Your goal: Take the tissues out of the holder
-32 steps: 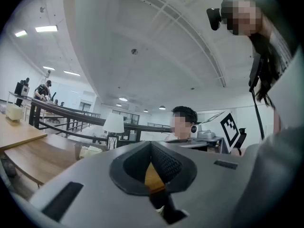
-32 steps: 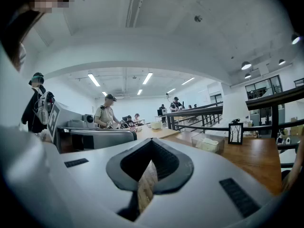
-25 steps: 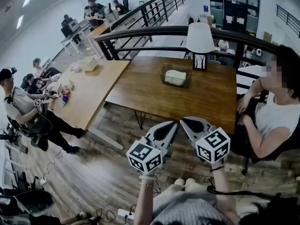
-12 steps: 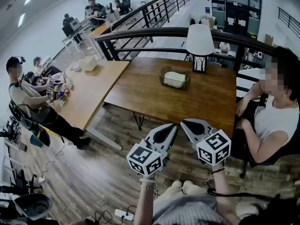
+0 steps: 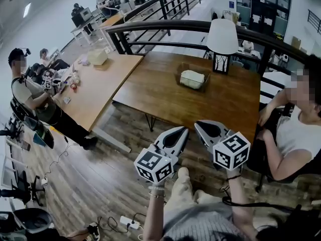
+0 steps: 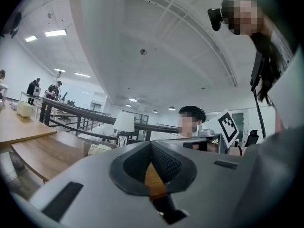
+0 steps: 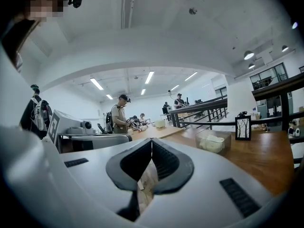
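A clear holder with a pale stack of tissues stands on the dark wooden table, in front of the lamp. The holder also shows in the right gripper view and, faintly, in the left gripper view. Both grippers hover short of the table's near edge, well away from the holder. My left gripper is shut with nothing between its tips. My right gripper is shut and empty too. Their tips nearly meet side by side.
A table lamp stands behind the holder. A seated person is at the table's right end. A lighter table adjoins on the left, with people working there. A black railing runs behind.
The head view has shifted slightly, so the table and holder sit a little higher and to the right. The standing person at left has moved. Both grippers keep their place, shut.
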Demonstrator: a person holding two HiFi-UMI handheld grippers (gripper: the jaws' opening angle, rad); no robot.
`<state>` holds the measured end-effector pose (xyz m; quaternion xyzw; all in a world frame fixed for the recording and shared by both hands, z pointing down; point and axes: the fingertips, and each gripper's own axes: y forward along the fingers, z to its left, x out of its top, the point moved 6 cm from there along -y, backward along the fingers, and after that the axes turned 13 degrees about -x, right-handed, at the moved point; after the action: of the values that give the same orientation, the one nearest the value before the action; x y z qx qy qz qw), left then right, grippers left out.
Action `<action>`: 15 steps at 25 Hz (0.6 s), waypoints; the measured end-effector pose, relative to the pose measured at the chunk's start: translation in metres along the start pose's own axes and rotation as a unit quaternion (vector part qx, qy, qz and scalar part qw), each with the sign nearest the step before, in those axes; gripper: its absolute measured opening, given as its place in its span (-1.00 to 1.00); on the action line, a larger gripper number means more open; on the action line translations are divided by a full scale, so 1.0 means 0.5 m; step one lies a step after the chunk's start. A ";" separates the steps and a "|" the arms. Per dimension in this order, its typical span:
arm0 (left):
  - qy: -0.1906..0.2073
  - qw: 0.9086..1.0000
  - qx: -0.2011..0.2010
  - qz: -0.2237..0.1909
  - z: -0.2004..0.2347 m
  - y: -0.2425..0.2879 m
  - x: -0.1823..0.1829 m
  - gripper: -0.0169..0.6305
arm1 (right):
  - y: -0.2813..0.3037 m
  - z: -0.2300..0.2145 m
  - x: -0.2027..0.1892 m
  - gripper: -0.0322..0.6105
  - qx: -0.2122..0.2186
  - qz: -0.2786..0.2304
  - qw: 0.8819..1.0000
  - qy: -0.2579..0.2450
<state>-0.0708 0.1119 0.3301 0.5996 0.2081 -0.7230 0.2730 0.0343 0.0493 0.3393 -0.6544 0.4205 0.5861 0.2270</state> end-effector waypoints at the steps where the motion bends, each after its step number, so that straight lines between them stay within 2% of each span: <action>1: 0.000 1.000 -0.002 0.002 0.012 0.010 0.005 -0.92 | 0.012 -0.008 0.009 -0.86 0.001 0.000 1.000 0.000; 9: 0.005 1.000 -0.024 0.003 0.146 0.063 0.034 -0.92 | 0.115 -0.055 0.038 -0.86 0.002 0.004 1.000 -0.010; 15: 0.001 0.998 -0.058 0.013 0.231 0.106 0.046 -0.92 | 0.188 -0.095 0.064 -0.86 -0.023 0.003 1.000 -0.012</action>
<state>-0.1268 -0.0047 0.3315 0.5863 0.2424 -0.7052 0.3165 -0.0165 -0.0485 0.3371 -0.6508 0.4061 0.6042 0.2155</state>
